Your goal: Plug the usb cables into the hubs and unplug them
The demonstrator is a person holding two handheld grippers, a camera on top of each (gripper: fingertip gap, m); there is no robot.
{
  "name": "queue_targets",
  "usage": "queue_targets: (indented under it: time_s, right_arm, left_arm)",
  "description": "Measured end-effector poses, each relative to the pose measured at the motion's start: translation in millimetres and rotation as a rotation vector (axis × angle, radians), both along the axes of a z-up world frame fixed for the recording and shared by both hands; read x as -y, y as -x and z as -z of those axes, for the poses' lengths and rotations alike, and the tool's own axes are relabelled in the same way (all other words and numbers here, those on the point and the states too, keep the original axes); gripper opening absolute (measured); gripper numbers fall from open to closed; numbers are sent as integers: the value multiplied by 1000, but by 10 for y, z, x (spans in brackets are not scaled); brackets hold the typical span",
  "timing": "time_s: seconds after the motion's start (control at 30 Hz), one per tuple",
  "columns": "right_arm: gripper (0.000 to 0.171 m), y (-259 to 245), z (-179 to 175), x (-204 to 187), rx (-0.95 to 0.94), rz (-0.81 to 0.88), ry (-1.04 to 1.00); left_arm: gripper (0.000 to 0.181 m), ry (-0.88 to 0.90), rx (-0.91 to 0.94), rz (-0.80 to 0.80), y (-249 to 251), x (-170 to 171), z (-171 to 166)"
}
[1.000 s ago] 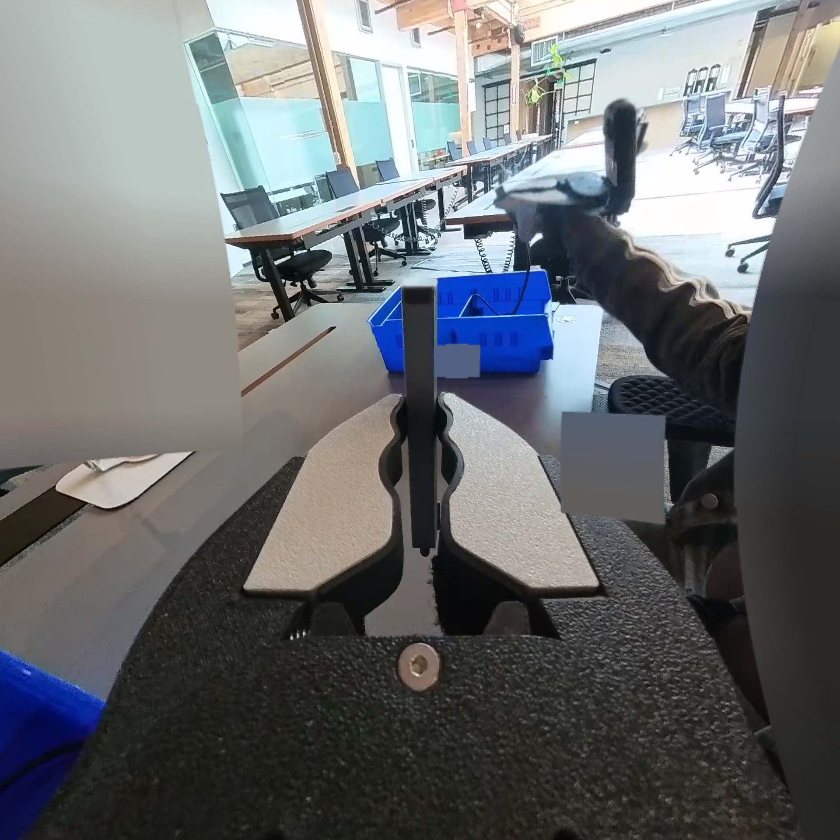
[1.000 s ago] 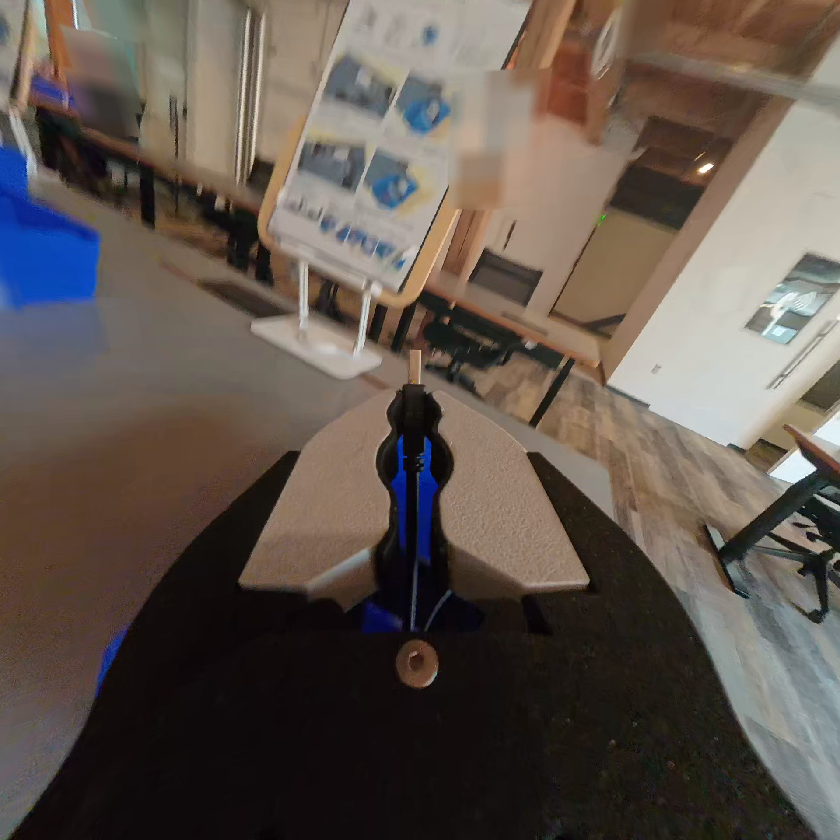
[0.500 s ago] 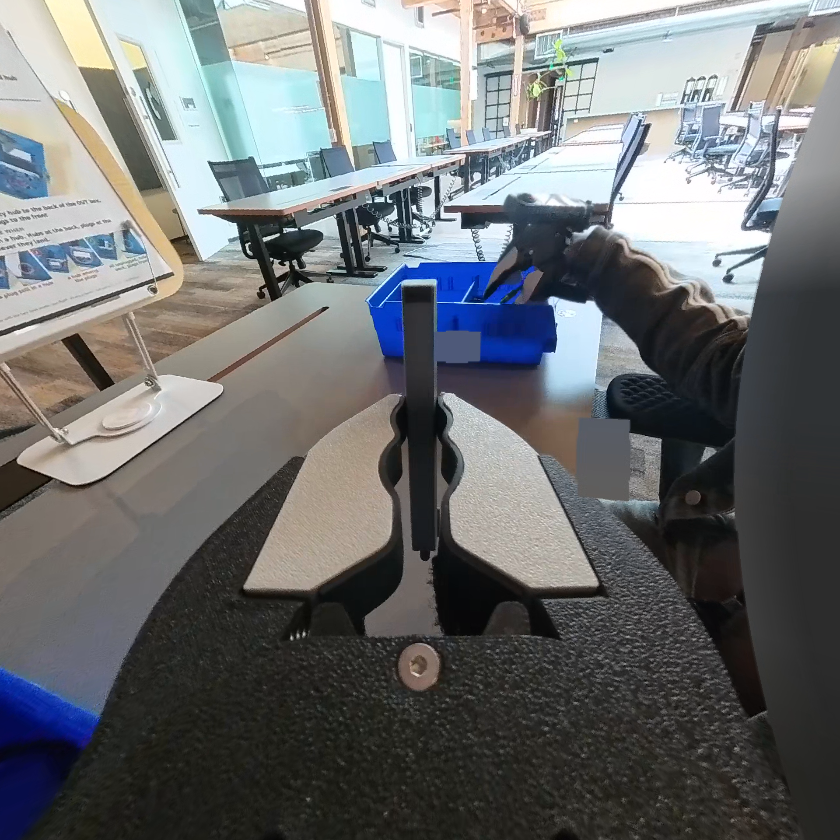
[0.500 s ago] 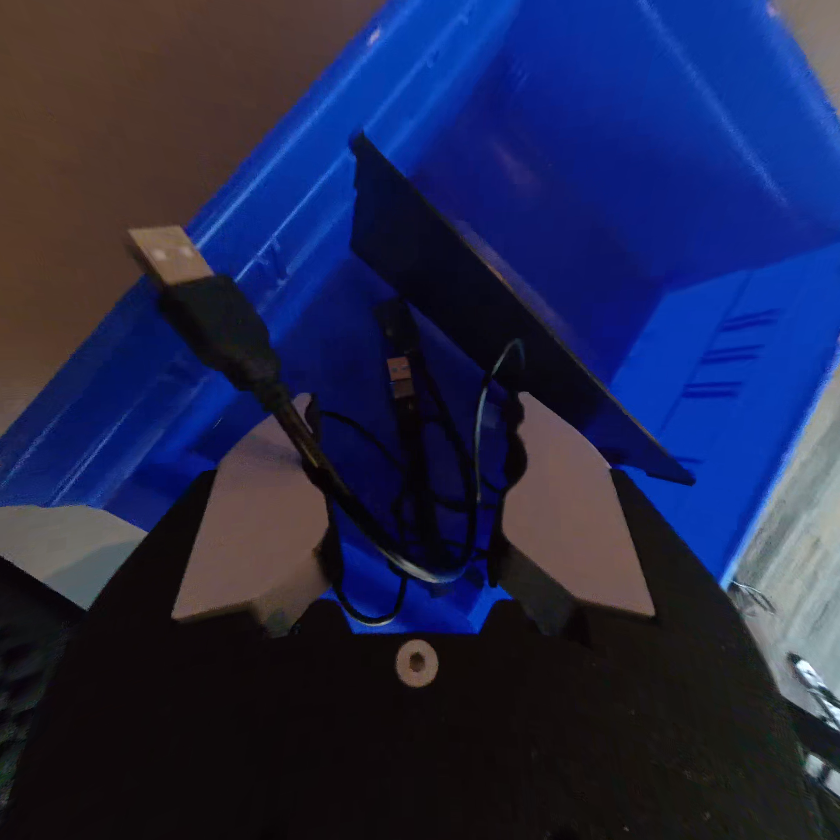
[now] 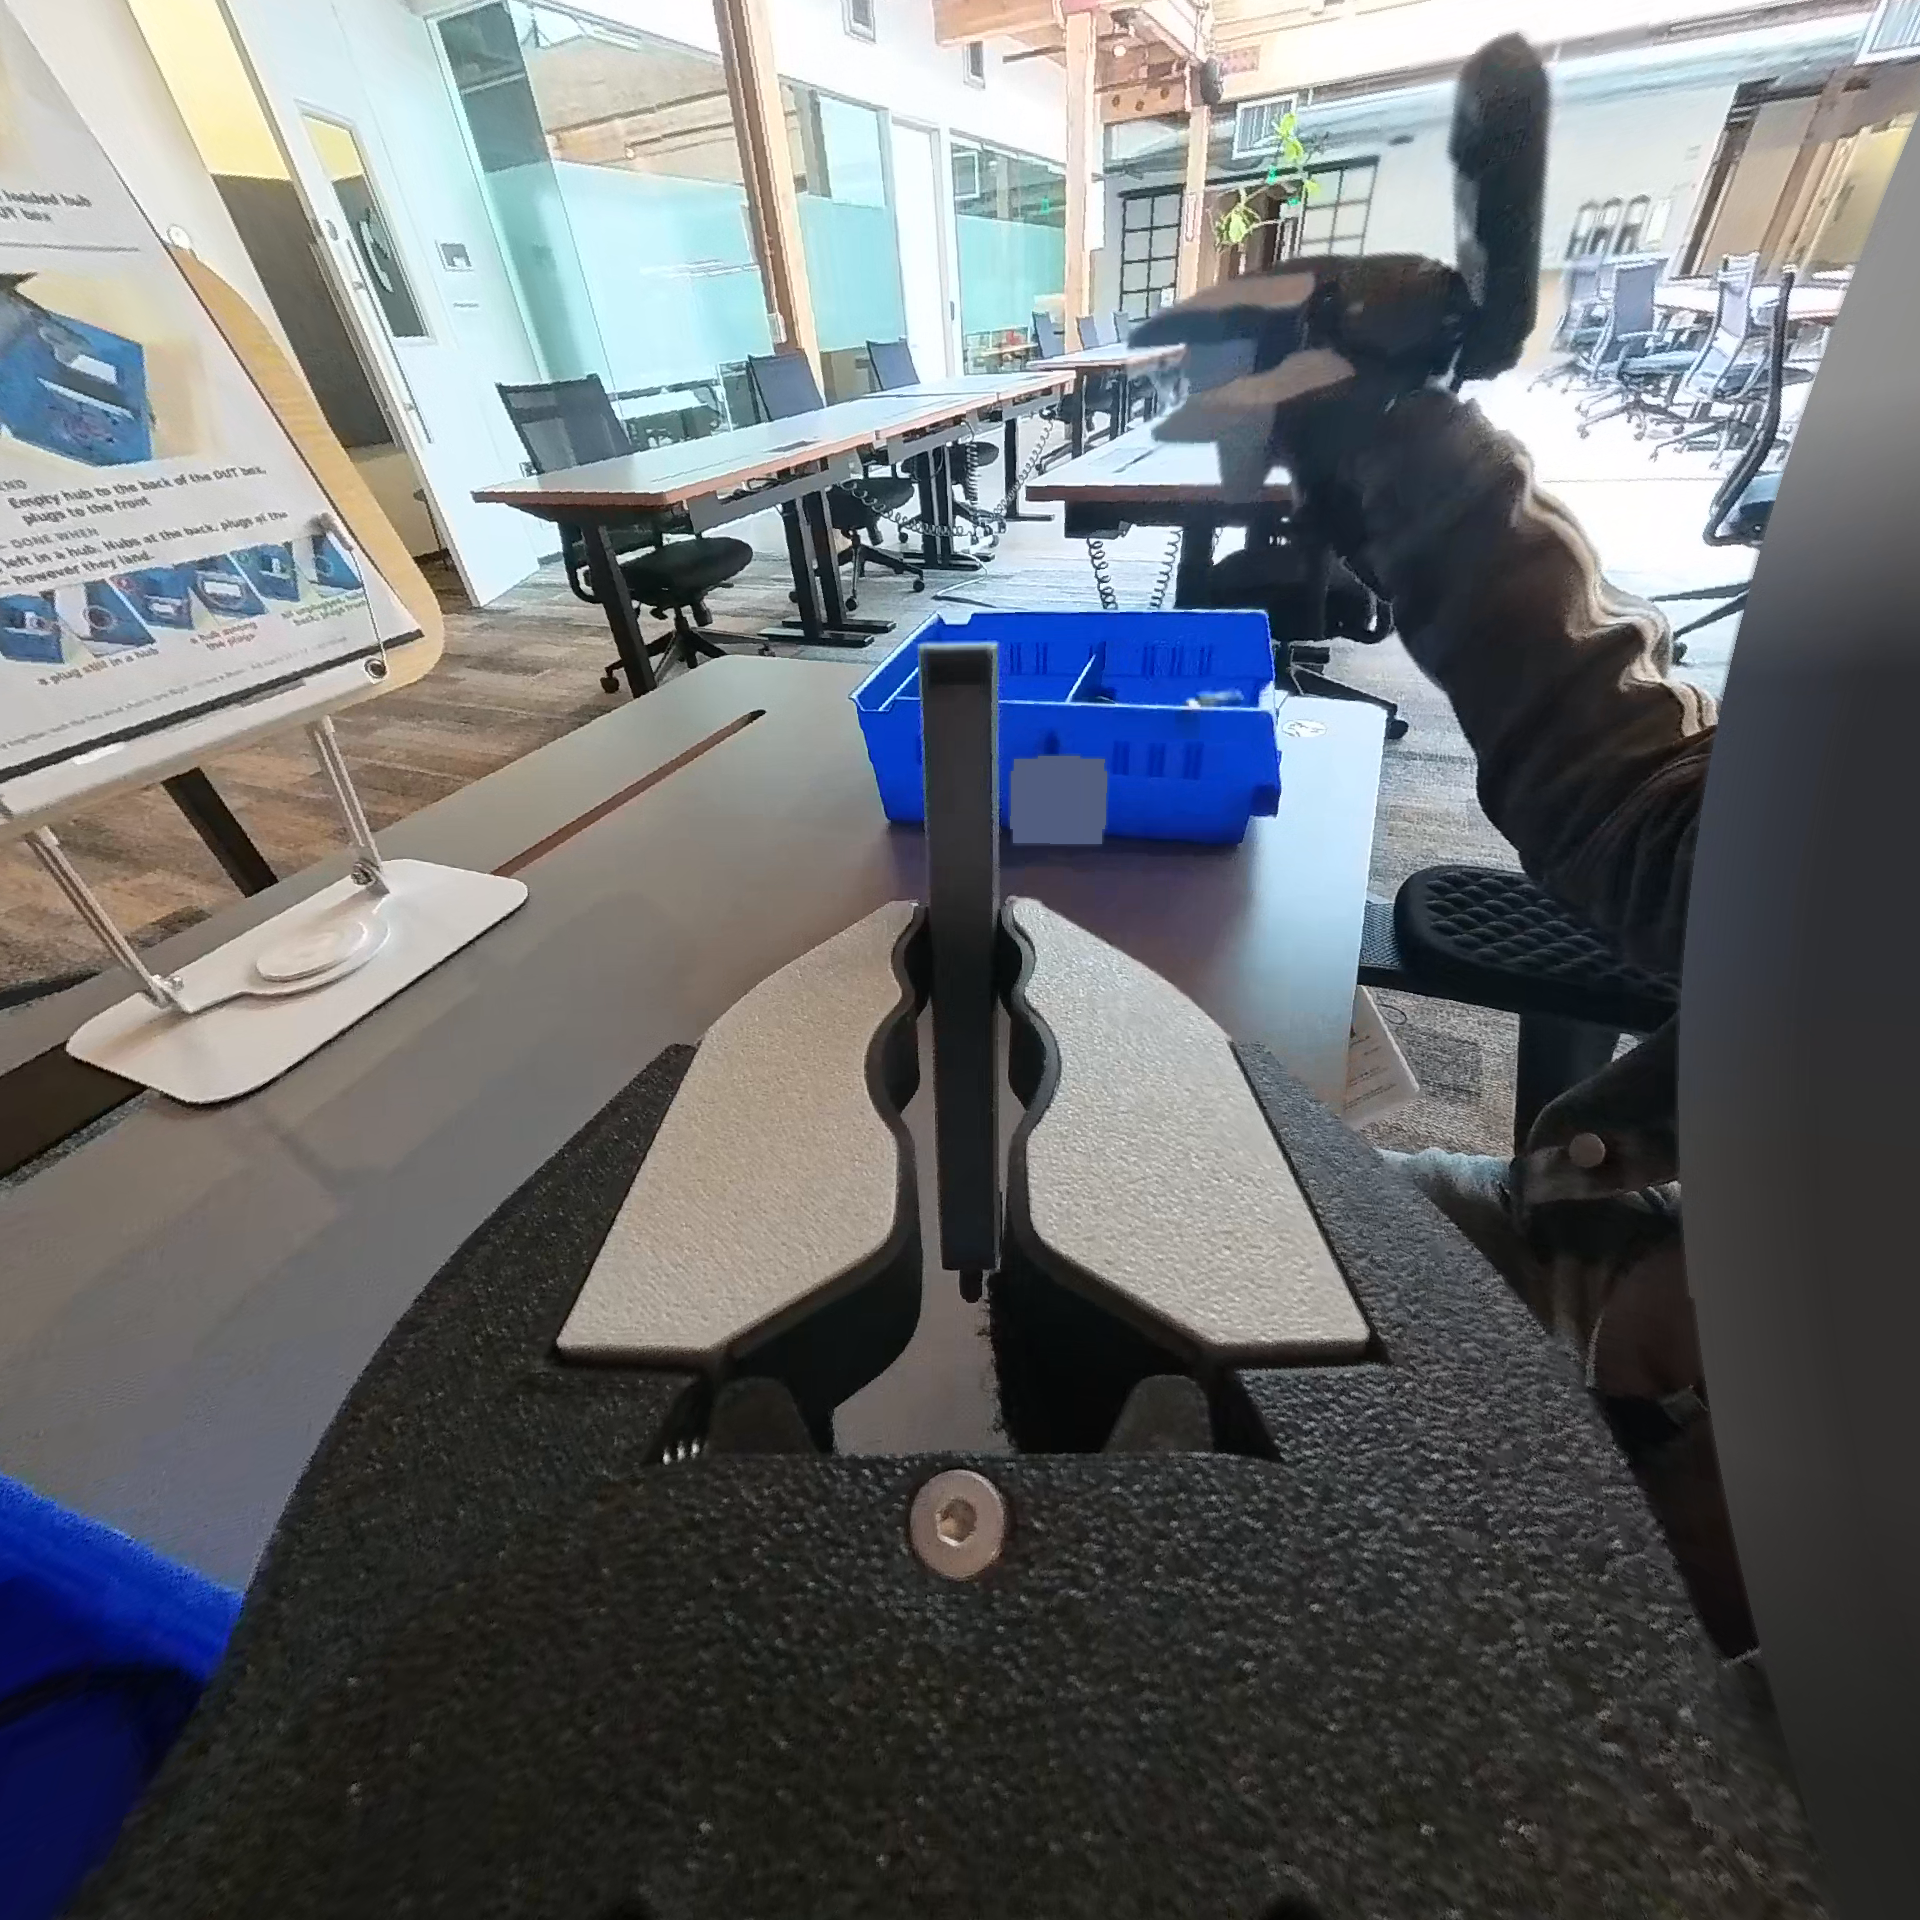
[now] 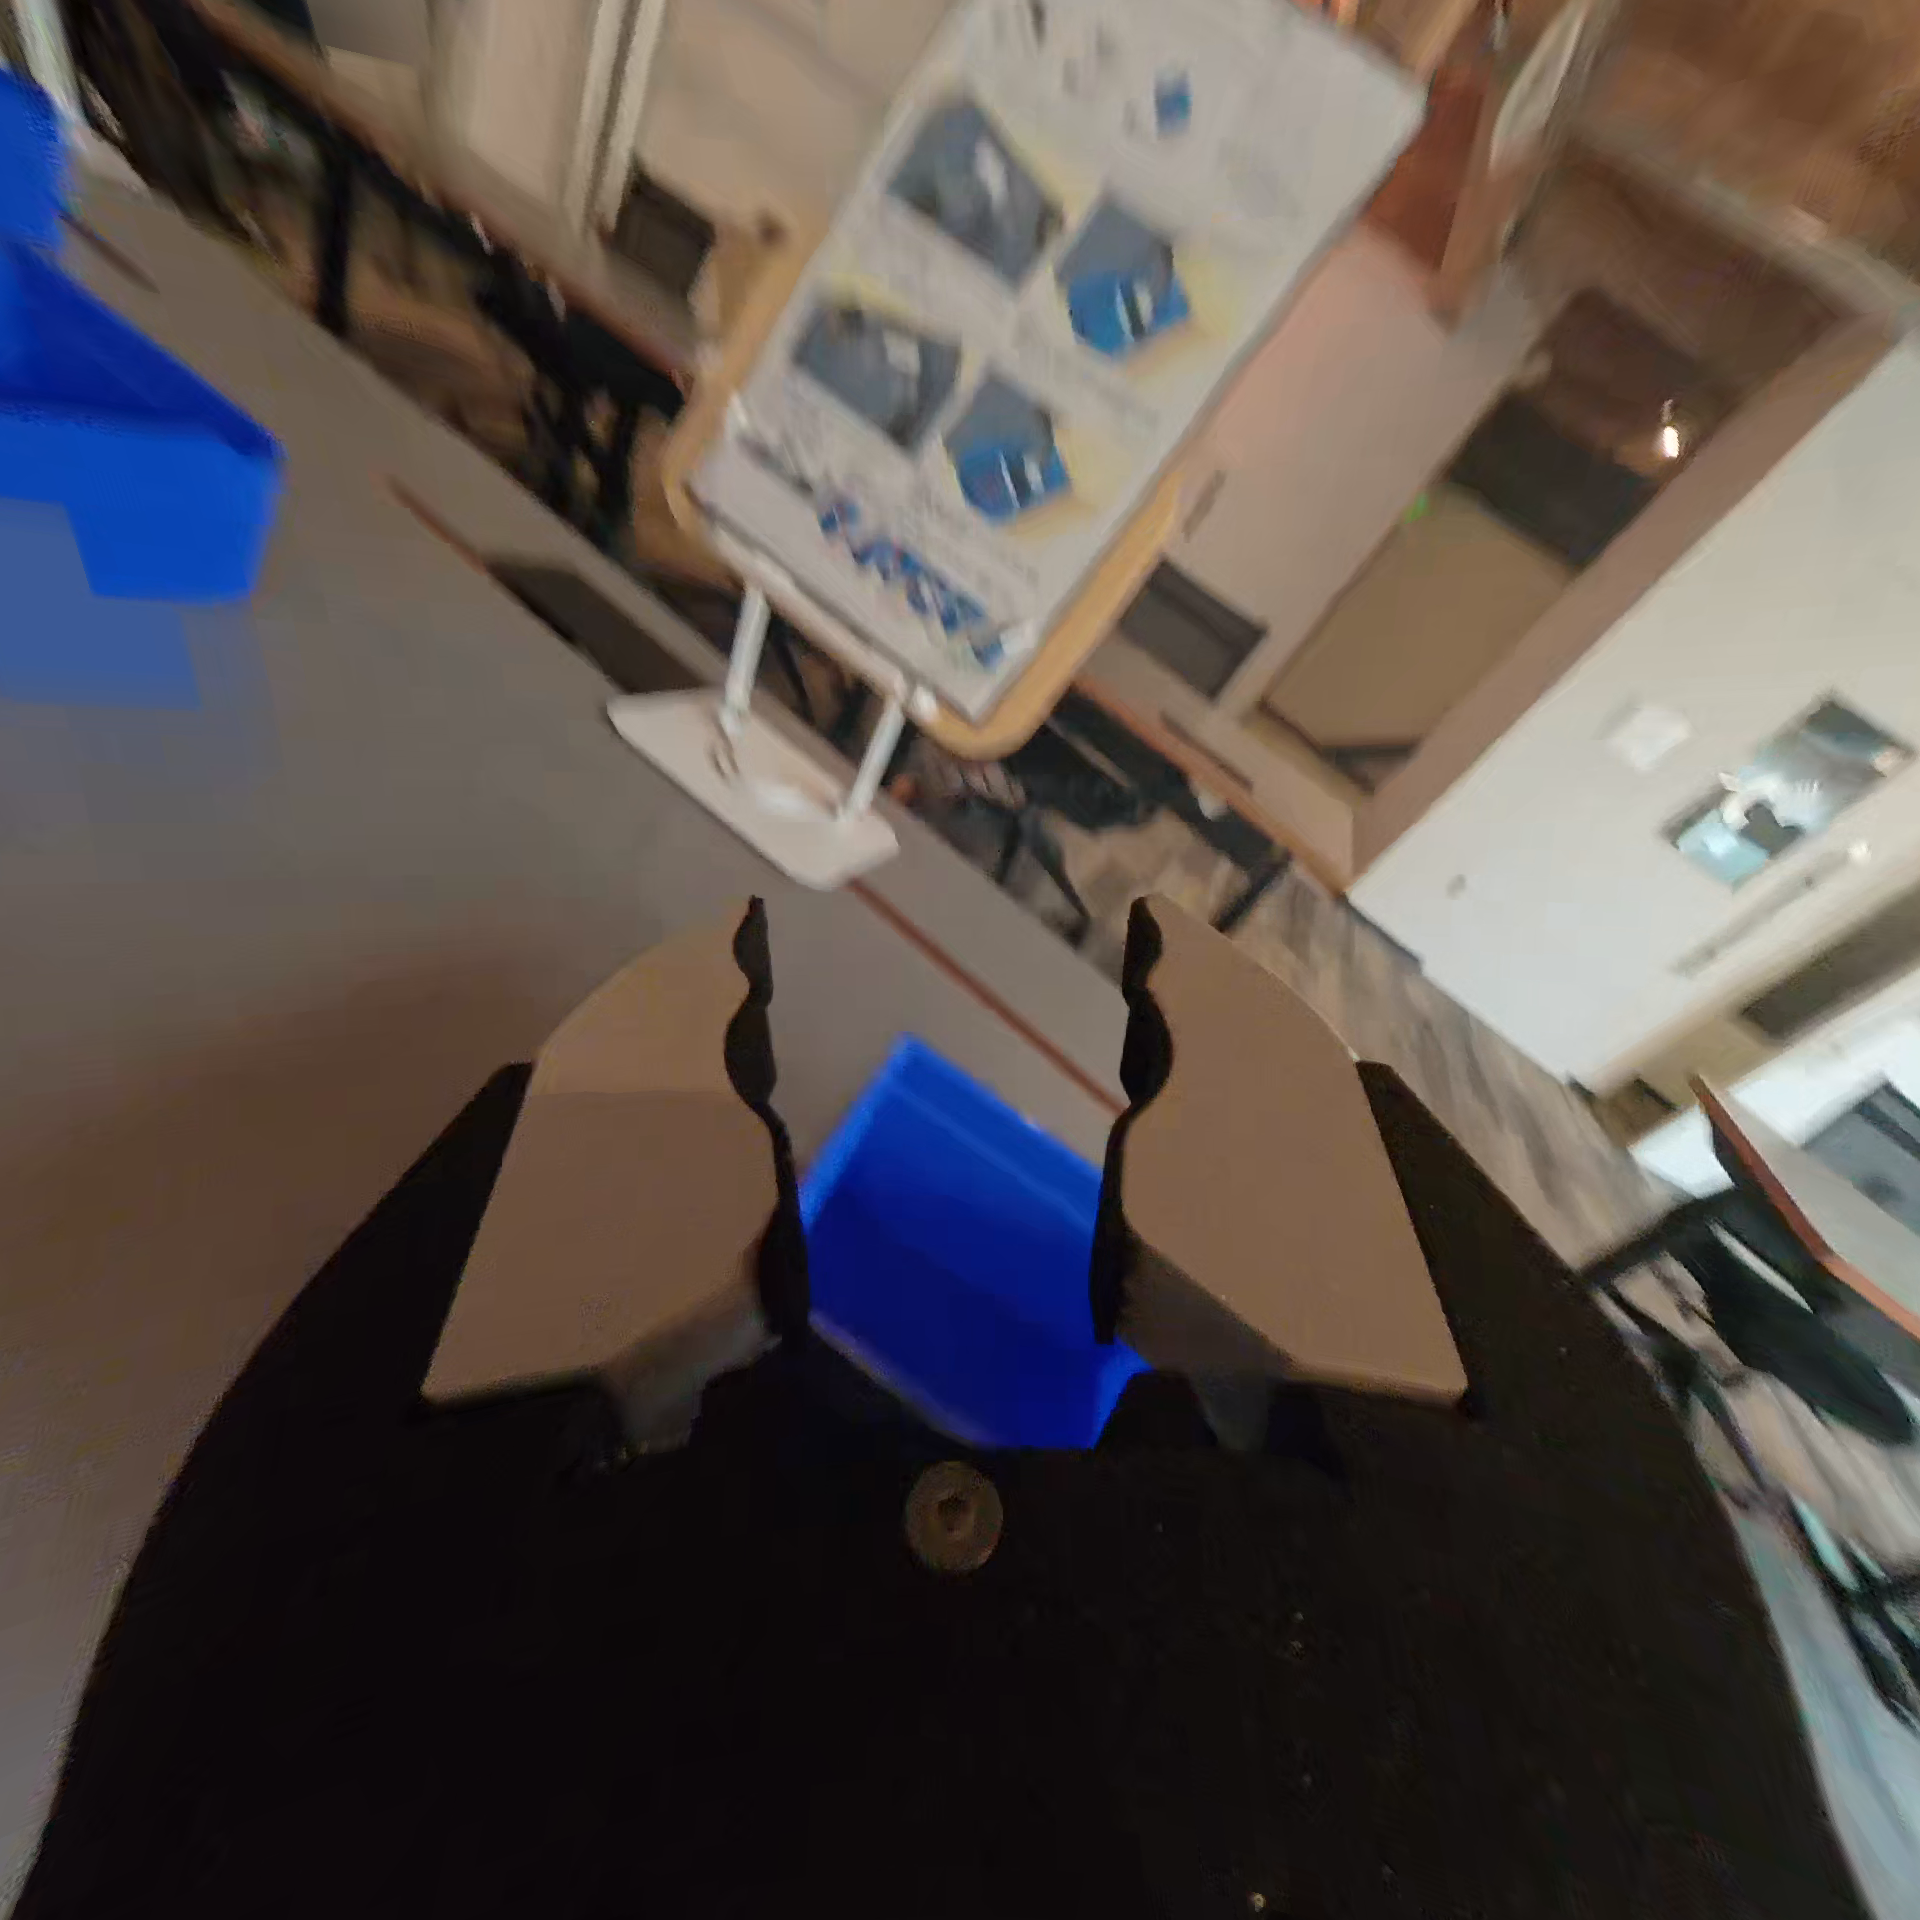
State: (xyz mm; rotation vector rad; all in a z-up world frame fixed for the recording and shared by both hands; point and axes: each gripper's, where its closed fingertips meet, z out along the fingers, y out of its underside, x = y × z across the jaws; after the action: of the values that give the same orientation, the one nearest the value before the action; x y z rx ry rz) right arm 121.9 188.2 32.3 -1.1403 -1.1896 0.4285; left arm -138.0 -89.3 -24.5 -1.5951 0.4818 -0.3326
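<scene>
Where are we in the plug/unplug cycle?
Done: a cable end lies in the blue bin, and the right gripper is open and empty, raised above the table. In hand: the left gripper is shut on the dark hub, upright, nothing visibly plugged in. Left: cannot tell how many cables remain.

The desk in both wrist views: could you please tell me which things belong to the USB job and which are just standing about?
Job:
- slim dark hub, clamped in the left gripper
- open, empty right gripper
- blue bin

Standing about:
- instruction sheet on its stand
- office chairs
- far desks
</scene>
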Motion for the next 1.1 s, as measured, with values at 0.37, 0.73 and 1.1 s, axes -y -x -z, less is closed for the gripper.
queue_targets:
  time_s: [0.37, 0.73, 1.1]
  right_arm:
    - [64, 1346, -55, 2111, -29, -888, 163]
    - [57, 2181, 589, 2903, 175, -1088, 275]
    - [11, 2050, 623, 2707, 142, -987, 242]
  left_arm:
    - [12, -6, -17, 49, -162, 14, -10]
    - [12, 57, -76, 187, -553, -53, 200]
    - [17, 58, -30, 176, -676, -253, 305]
